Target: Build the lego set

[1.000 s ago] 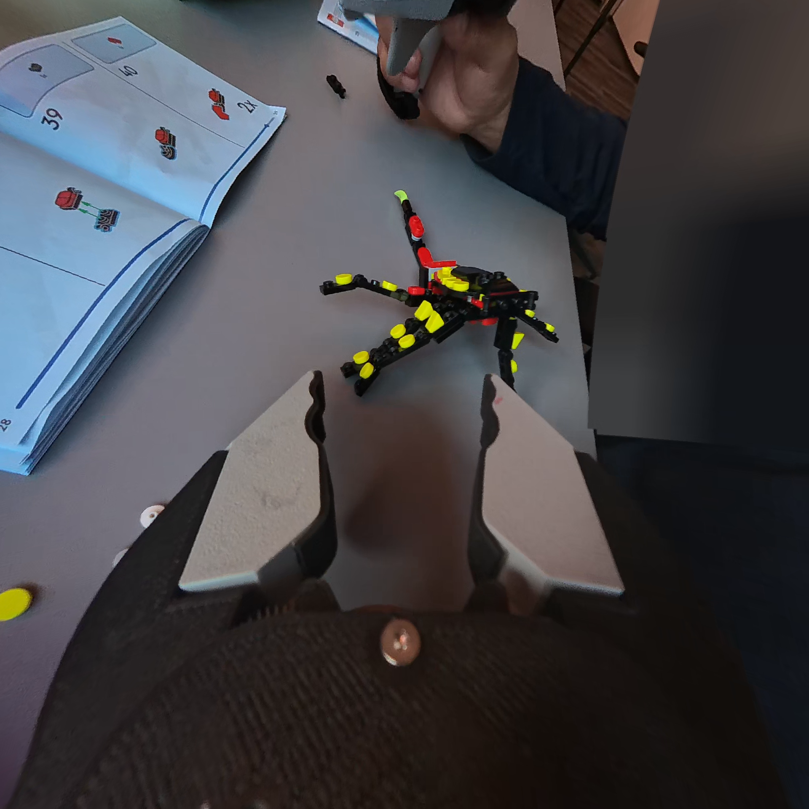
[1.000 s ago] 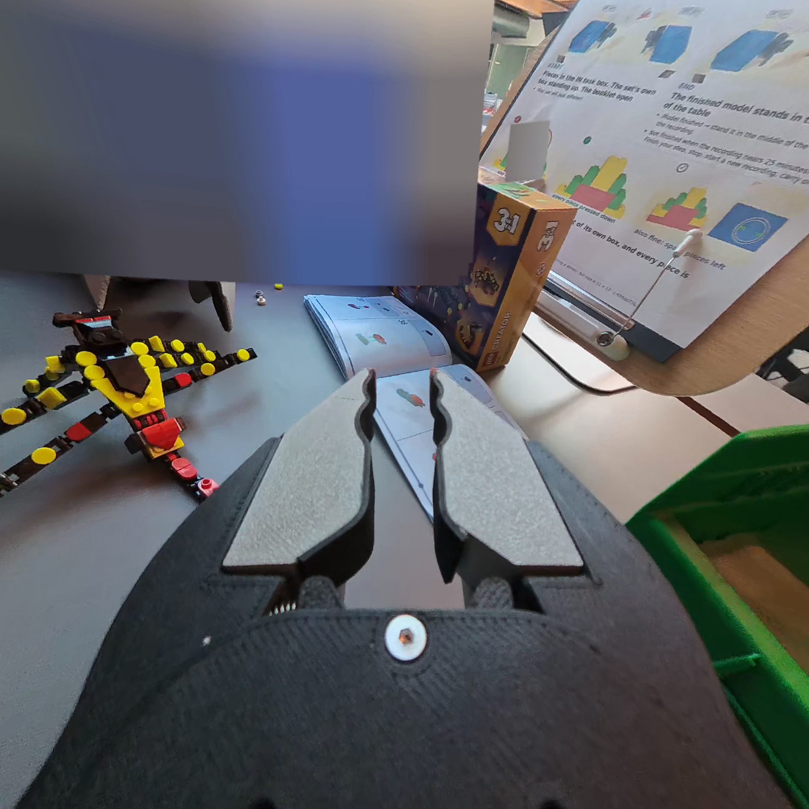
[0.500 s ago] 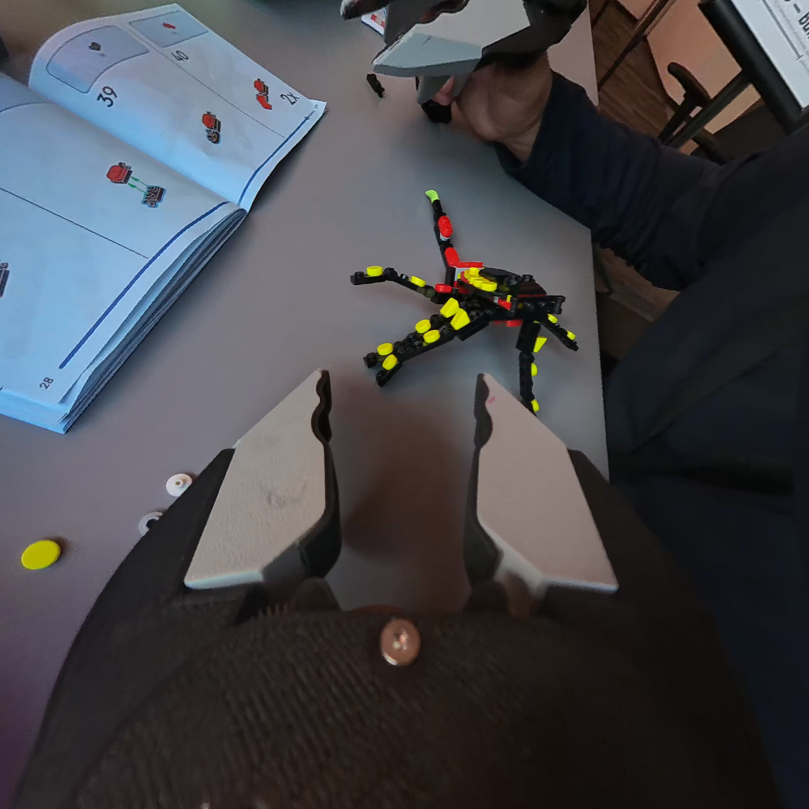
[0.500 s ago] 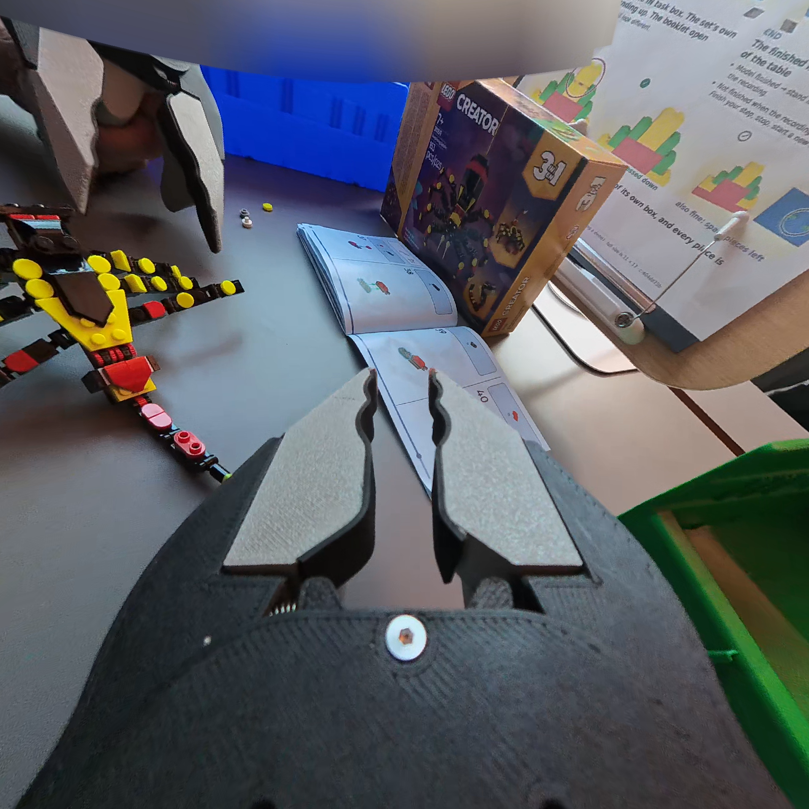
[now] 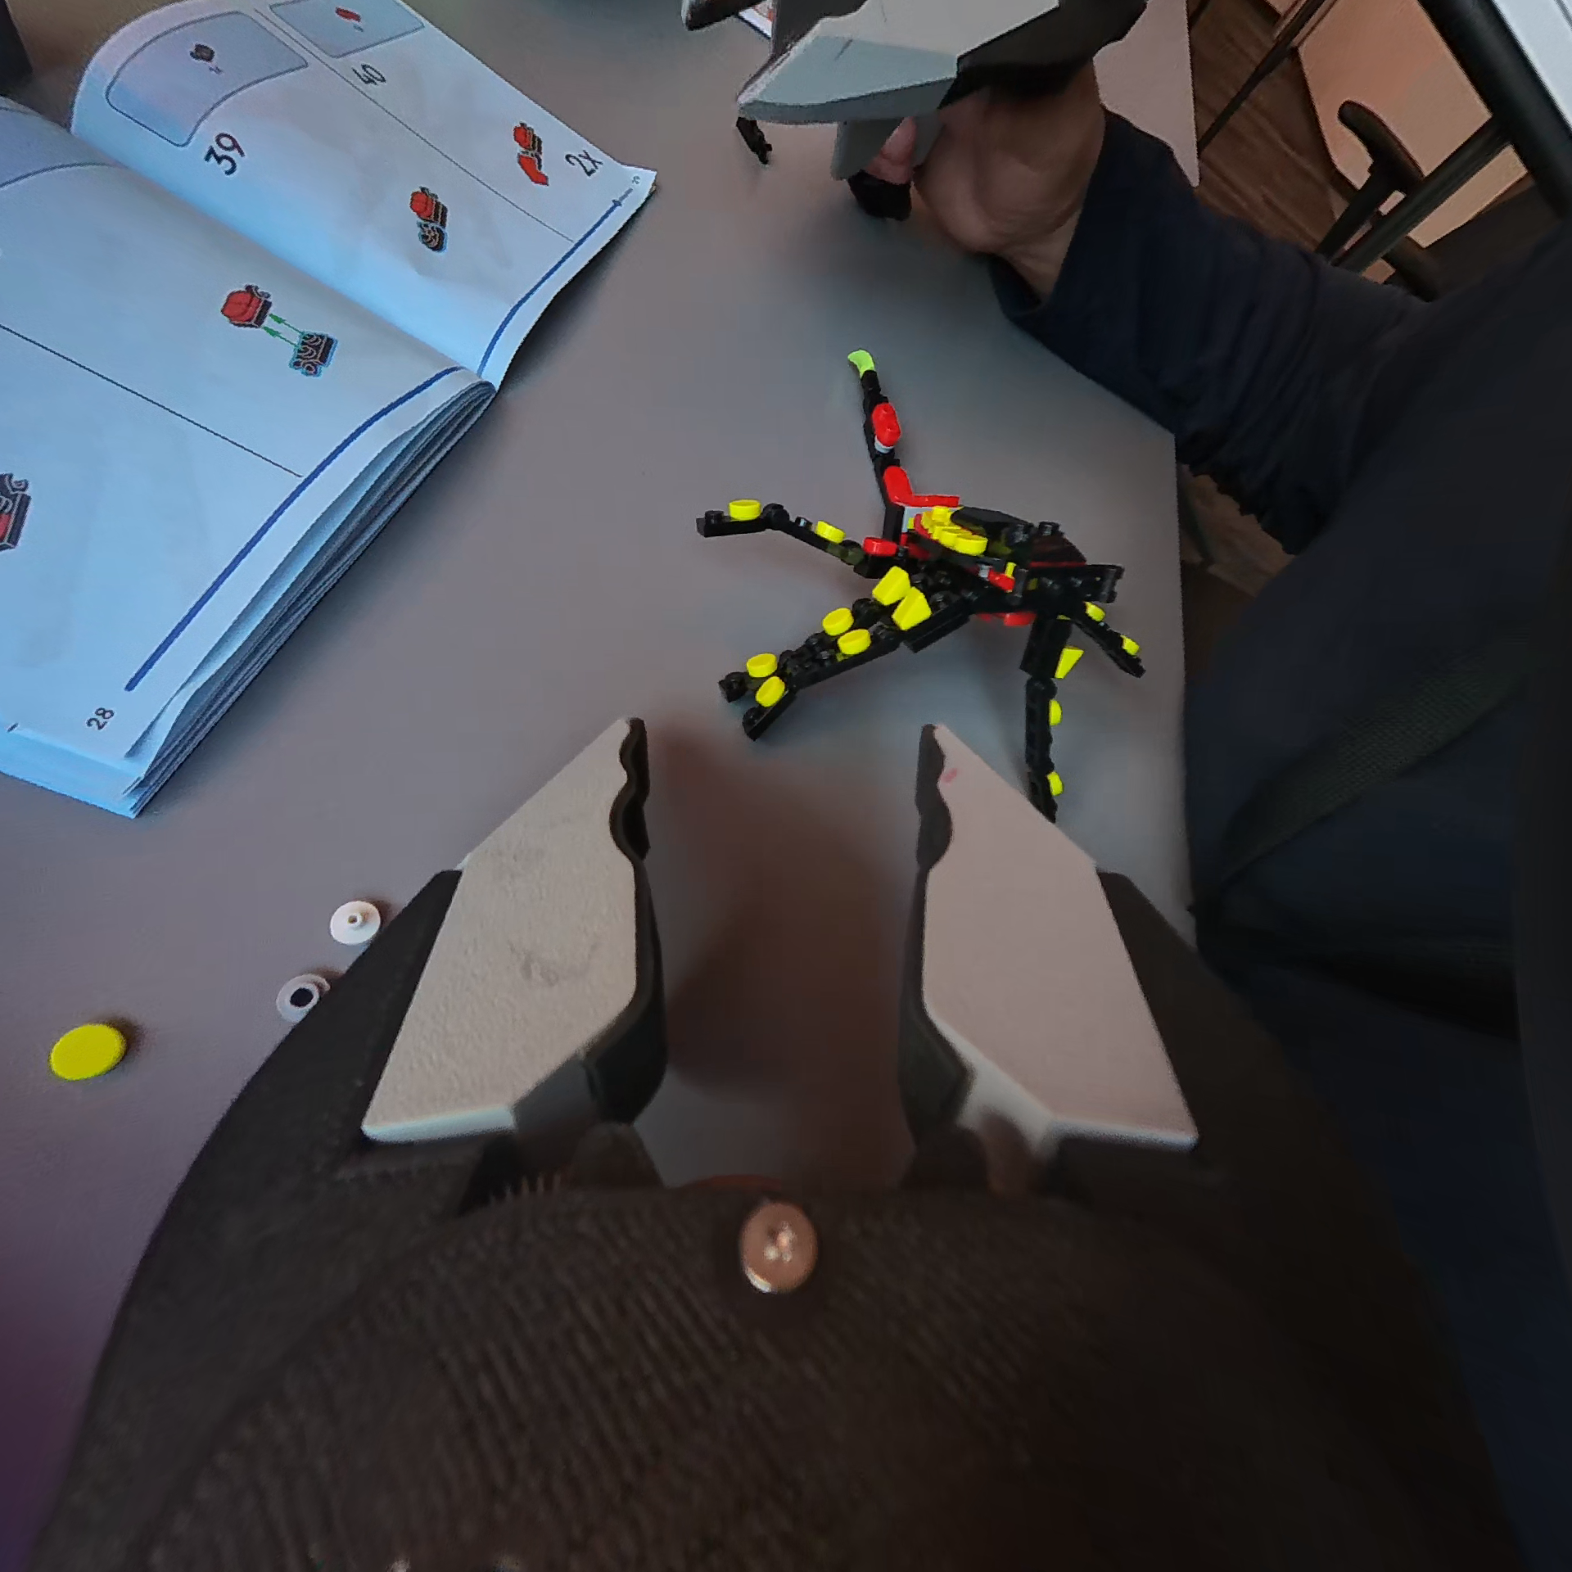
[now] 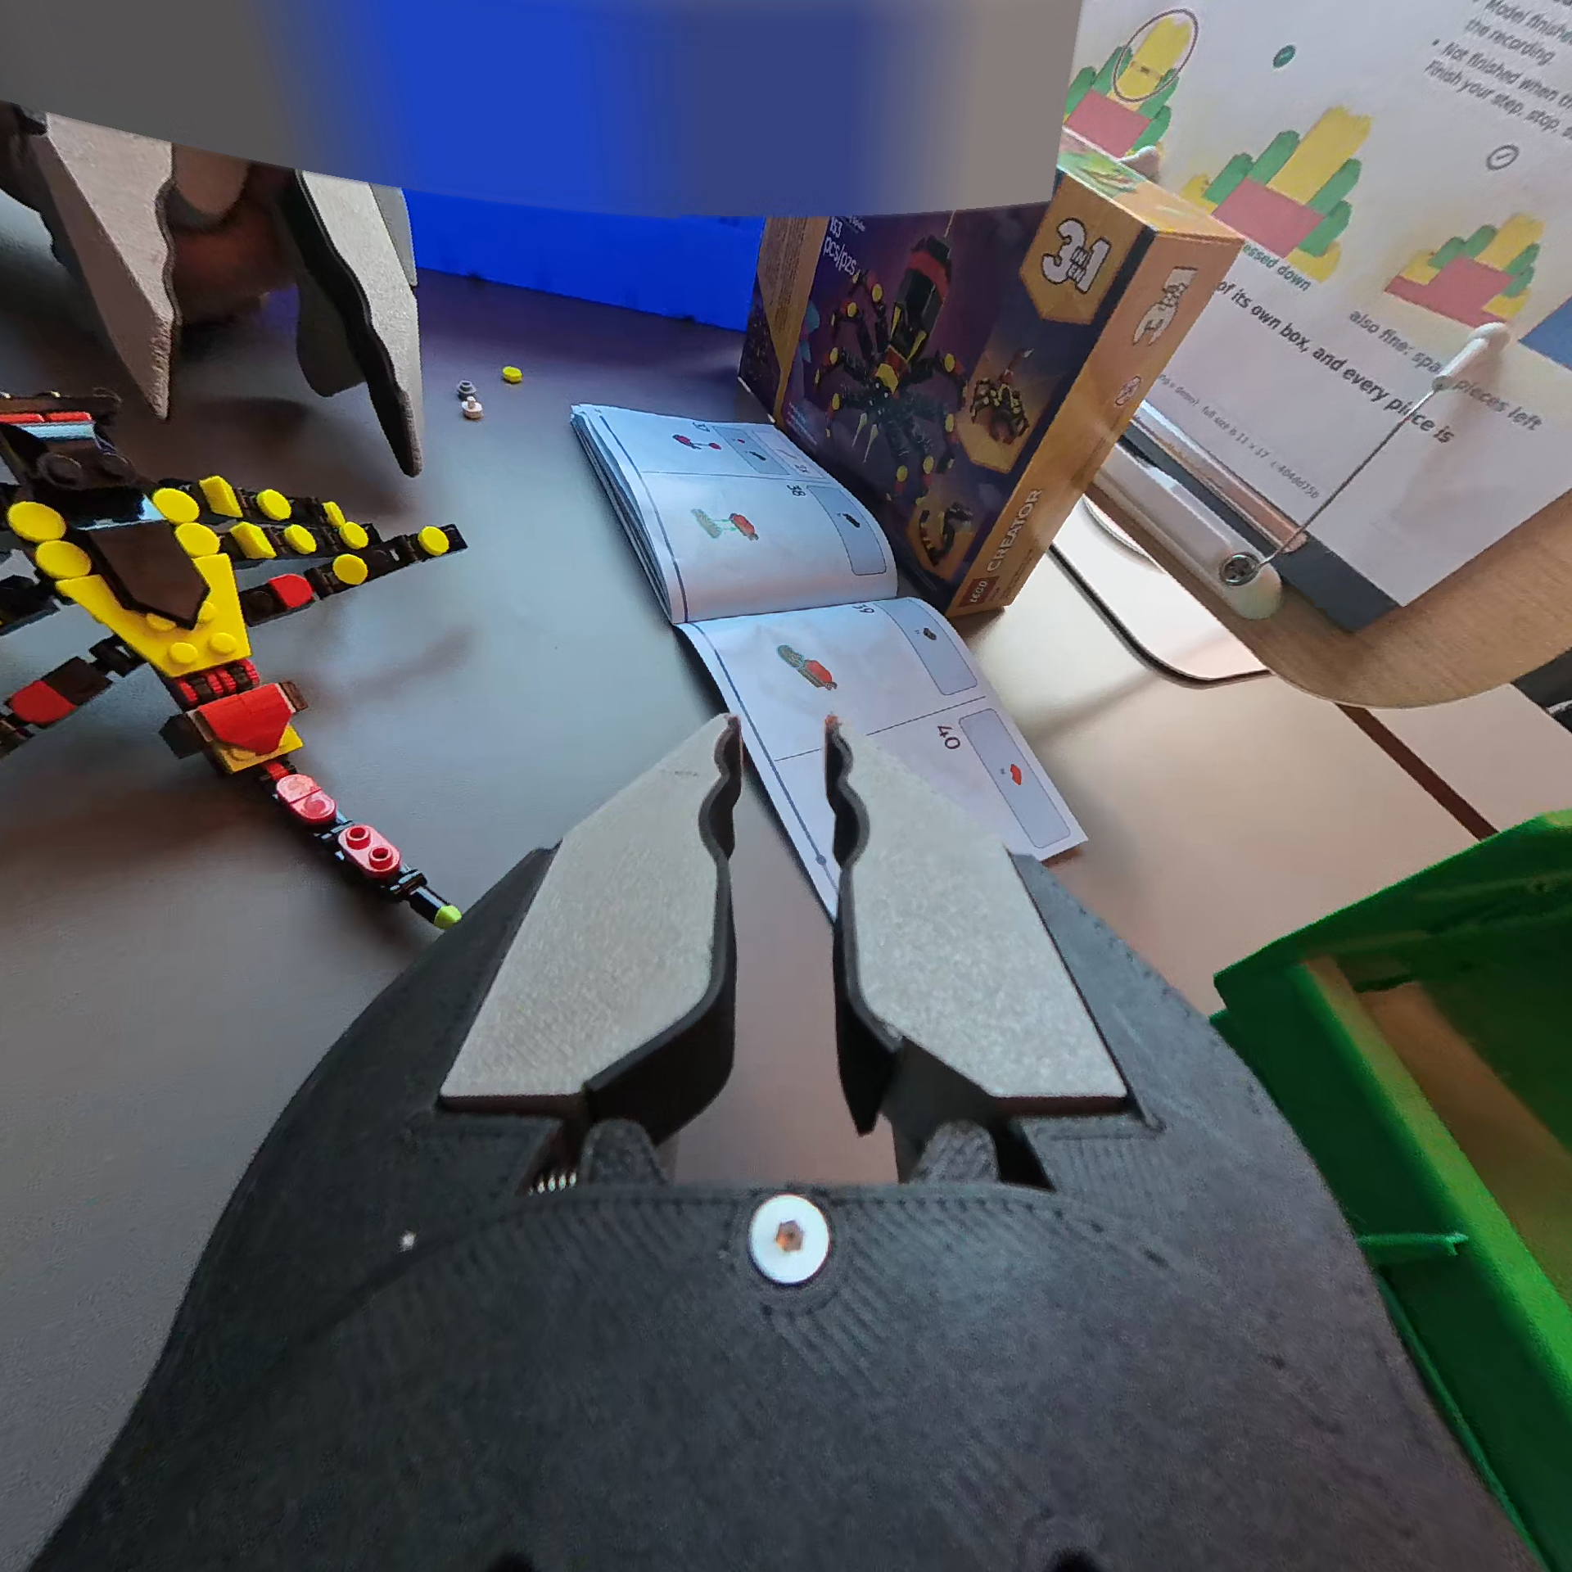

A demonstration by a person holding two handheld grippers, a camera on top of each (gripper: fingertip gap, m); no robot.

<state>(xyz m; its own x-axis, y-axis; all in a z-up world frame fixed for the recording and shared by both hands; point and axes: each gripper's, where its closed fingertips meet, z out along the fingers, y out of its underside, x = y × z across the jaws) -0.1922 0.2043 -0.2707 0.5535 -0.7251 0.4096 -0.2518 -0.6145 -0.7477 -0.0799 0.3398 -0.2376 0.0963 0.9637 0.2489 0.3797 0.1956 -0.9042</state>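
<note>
Grey and matte, the table (image 5: pixel 544 544) is seen carrying every loose thing in the left wrist view. At 12 o'clock from the left claw (image 5: pixel 781 731), just beyond its tips, the black, yellow and red lego model (image 5: pixel 927 578) is found resting on the table near the edge, its thin tail with a lime tip pointed toward 12 o'clock. The left claw is held wide apart with nothing between its fingers (image 5: pixel 544 936). An open instruction booklet (image 5: pixel 255 340) is spread at 10 o'clock, and a yellow round tile (image 5: pixel 87 1051) and two small white round pieces (image 5: pixel 354 921) are scattered at 9 o'clock beside the claw's body. At 1 o'clock, near the top, the right claw (image 5: pixel 851 102) is gripped by a hand (image 5: pixel 1004 179) in a dark sleeve, with a small black piece (image 5: pixel 754 139) lying just beside it. In the right wrist view, the right claw (image 6: pixel 783 723) is shown with only a narrow gap between its tips, nothing held, hovering over the near corner of the booklet (image 6: pixel 851 680). The model (image 6: pixel 170 595) is placed at 10 o'clock, with the left claw (image 6: pixel 272 281) above it. A lego box (image 6: pixel 961 383) is stood upright at 1 o'clock behind the booklet, a printed sheet on a wooden stand (image 6: pixel 1395 255) at 2 o'clock, and a green bin (image 6: pixel 1429 1106) at 4 o'clock.
</note>
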